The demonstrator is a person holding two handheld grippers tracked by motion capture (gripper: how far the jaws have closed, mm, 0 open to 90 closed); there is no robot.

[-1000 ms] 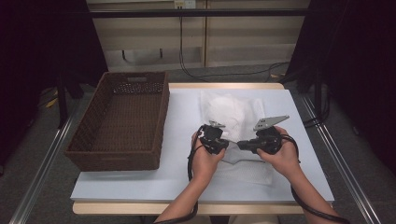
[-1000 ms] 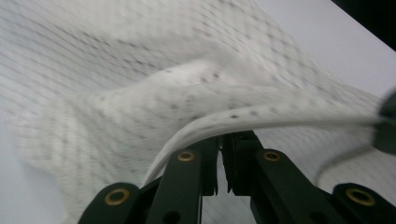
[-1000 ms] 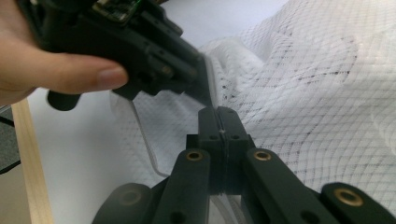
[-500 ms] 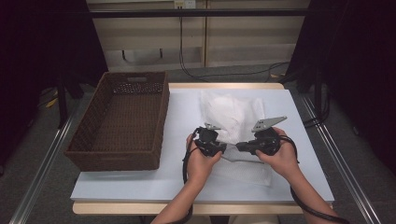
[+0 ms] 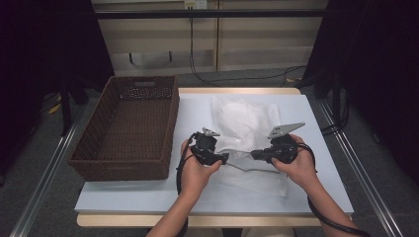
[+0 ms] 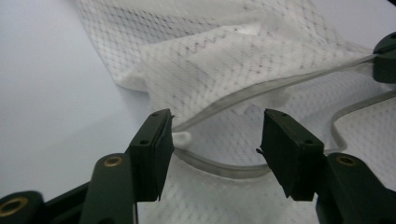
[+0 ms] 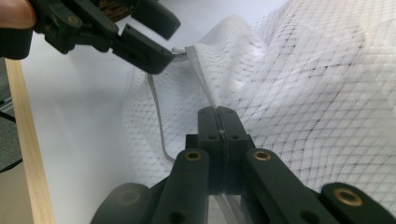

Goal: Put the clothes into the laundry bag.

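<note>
Compared with a second ago, the two grippers are seen slightly lower in the high view, nearer the bottom edge, and a little closer together over the white mesh bag (image 5: 242, 126), which lies at centre frame on the pale bench (image 5: 197, 111). One bag, one wicker basket (image 5: 129, 126) at left of frame, two grippers and two hands are counted. The left gripper (image 6: 212, 140) is shown with its jaws parted wide, the bag's grey zipper band (image 6: 243, 100) running between them untouched by the right-hand pad, a small white pull tab lying against the left-hand pad. The right gripper (image 7: 218, 116) is shown with its jaws pressed together on the same zipper edge, the mesh drawn up from it. The near edge of the bag is hidden behind both hands in the high view, and whether the tab is pinched cannot be made out. The forearms are cut off at the bottom edge.
</note>
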